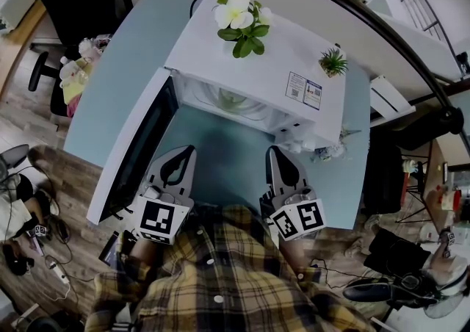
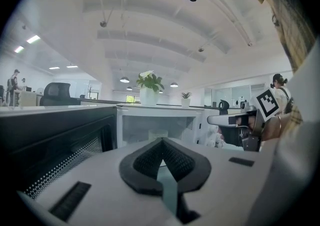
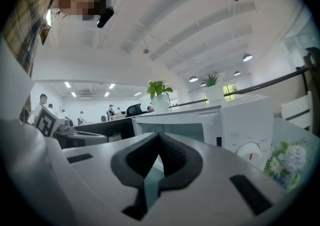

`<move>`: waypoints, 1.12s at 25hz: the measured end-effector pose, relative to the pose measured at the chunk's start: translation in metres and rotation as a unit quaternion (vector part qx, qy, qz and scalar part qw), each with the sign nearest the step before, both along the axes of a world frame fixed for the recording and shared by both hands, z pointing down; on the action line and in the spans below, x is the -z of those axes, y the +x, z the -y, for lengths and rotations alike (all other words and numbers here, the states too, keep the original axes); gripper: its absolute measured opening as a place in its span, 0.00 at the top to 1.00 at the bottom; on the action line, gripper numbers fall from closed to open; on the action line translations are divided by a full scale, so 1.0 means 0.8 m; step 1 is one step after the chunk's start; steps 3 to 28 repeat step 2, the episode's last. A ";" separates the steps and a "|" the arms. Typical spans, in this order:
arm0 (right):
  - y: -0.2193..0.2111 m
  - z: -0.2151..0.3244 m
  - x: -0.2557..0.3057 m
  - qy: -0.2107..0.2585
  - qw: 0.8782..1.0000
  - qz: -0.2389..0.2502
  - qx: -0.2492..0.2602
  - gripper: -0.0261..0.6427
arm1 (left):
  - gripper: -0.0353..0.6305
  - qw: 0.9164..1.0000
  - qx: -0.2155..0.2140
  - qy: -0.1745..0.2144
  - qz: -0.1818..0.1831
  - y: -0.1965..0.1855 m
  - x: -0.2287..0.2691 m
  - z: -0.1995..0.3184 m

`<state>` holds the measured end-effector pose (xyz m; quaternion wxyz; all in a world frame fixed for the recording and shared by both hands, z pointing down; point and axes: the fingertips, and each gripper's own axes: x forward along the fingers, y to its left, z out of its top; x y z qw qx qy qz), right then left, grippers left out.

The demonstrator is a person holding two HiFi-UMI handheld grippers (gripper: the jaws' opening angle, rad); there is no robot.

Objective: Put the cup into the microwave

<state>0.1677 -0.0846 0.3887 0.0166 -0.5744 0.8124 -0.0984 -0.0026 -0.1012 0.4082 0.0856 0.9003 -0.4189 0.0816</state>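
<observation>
Teal table (image 1: 125, 73), white microwave (image 1: 250, 51) on it, door (image 1: 136, 143) swung wide left. Hovering before cavity, left gripper (image 1: 186, 149) and right gripper (image 1: 273, 151), both pinched together, empty. Pale cup (image 1: 232, 100) seemingly inside already; next, likely push door closed.

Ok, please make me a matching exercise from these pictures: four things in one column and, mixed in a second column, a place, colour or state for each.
Things:
1. microwave door
2. white flowers
3. right gripper
4. table

Descriptions:
a. light blue
b. shut, holding nothing
c. swung open
d. on top of the microwave

Pairs: 1-c, 2-d, 3-b, 4-a
</observation>
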 end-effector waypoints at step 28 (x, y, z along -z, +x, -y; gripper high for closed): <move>0.000 0.001 0.000 -0.001 1.000 0.000 0.001 0.96 | 0.96 1.000 -0.001 0.000 0.001 0.001 0.000 0.000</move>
